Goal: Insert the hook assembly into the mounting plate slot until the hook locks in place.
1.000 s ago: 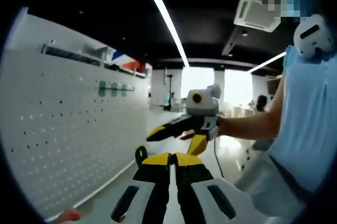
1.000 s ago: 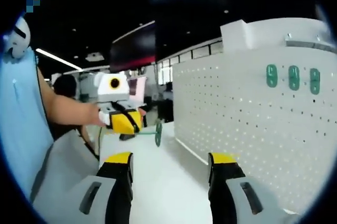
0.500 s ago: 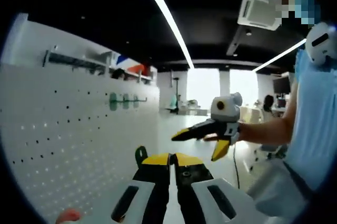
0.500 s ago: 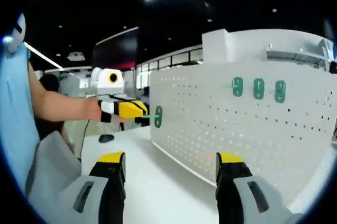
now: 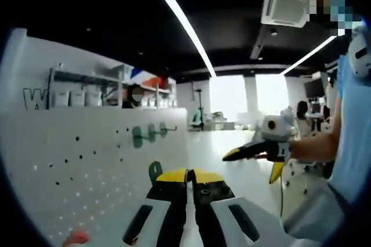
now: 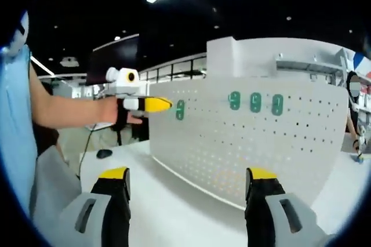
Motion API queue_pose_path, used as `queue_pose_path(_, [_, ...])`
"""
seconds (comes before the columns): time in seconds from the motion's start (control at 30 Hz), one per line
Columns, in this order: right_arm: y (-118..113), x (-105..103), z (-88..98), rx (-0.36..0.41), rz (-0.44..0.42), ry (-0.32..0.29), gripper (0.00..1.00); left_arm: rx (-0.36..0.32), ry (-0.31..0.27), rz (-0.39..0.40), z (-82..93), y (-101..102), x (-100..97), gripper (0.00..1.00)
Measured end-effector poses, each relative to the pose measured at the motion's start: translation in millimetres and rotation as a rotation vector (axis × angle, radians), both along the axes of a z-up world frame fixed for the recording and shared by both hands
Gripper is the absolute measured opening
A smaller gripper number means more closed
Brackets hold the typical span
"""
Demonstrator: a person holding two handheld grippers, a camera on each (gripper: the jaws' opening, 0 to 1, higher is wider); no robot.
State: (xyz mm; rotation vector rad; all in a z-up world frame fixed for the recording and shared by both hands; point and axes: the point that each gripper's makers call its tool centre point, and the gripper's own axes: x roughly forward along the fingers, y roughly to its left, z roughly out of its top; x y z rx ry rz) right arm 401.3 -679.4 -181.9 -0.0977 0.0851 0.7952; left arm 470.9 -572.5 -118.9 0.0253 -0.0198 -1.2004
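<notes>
Three green hooks (image 6: pixel 255 102) sat in a row high on the white pegboard mounting plate (image 6: pixel 243 142), which stood upright on the white counter (image 6: pixel 174 206). In the right gripper view the left gripper (image 6: pixel 165 105), held out on a bare forearm, pinched a fourth green hook assembly (image 6: pixel 180 109) in its closed yellow jaws, just at the plate's near edge; whether the hook touched the plate could not be told. In the left gripper view that gripper (image 5: pixel 186 177) had its jaws pressed together on the same hook (image 5: pixel 155 171), whose green loop stuck up beside the jaw tips, with the mounted hooks (image 5: pixel 148 134) on the plate (image 5: pixel 87 166) beyond. A shelf above carried white bins beside a large dark letter "W" (image 5: pixel 32 98); the rest of the word was out of sight. The right gripper (image 6: pixel 188 180) stood wide open and empty over the counter, and in the left gripper view it (image 5: pixel 255 163) hung apart from the plate.
</notes>
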Motion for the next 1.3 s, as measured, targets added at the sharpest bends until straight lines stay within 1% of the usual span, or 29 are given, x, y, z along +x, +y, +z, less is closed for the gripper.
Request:
queue_pose_path(0.13, [-6.2, 0.1, 1.9, -0.003, -0.026, -0.005, 0.82, 0.004, -0.02, 0.005, 8.1, -4.7, 11.7, 0.02])
queue_pose_path(0.33, [-14.3, -0.4, 2.8, -0.008, -0.049, -0.008, 0.82, 0.0, -0.045, -0.028, 21.1, -11.7, 24.6, 0.02])
queue_pose_path(0.47, [-23.4, -0.8, 5.7, -0.01, -0.073, -0.013, 0.82, 0.002, -0.062, -0.045, 26.3, -15.0, 30.9, 0.02])
queue_pose_path(0.6, [-33.2, 0.2, 8.8, -0.005, -0.102, -0.02, 0.82, 0.009, -0.077, -0.072, 32.2, -17.2, 41.7, 0.02])
queue_pose_path(0.7, [-37.2, 0.4, 6.1, -0.01, -0.117, -0.014, 0.81, 0.011, -0.089, -0.081, 35.6, -18.1, 50.1, 0.02])
queue_pose_path(0.83, [-44.7, 2.3, 2.4, -0.014, -0.134, -0.006, 0.81, 0.014, -0.087, -0.109, 35.2, -21.2, 57.3, 0.02])
queue_pose_path(0.9, [-45.8, 2.7, 2.4, -0.013, -0.141, -0.006, 0.8, 0.025, -0.082, -0.107, 32.4, -22.6, 61.5, 0.02])
queue_pose_path(1.0, [-46.5, 3.7, 2.4, -0.013, -0.148, -0.005, 0.8, 0.019, -0.082, -0.093, 31.6, -21.1, 69.1, 0.02])
queue_pose_path(1.3, [-46.9, 5.2, 1.4, -0.013, -0.155, -0.002, 0.79, 0.016, -0.083, -0.104, 33.7, -23.2, 72.9, 0.02])
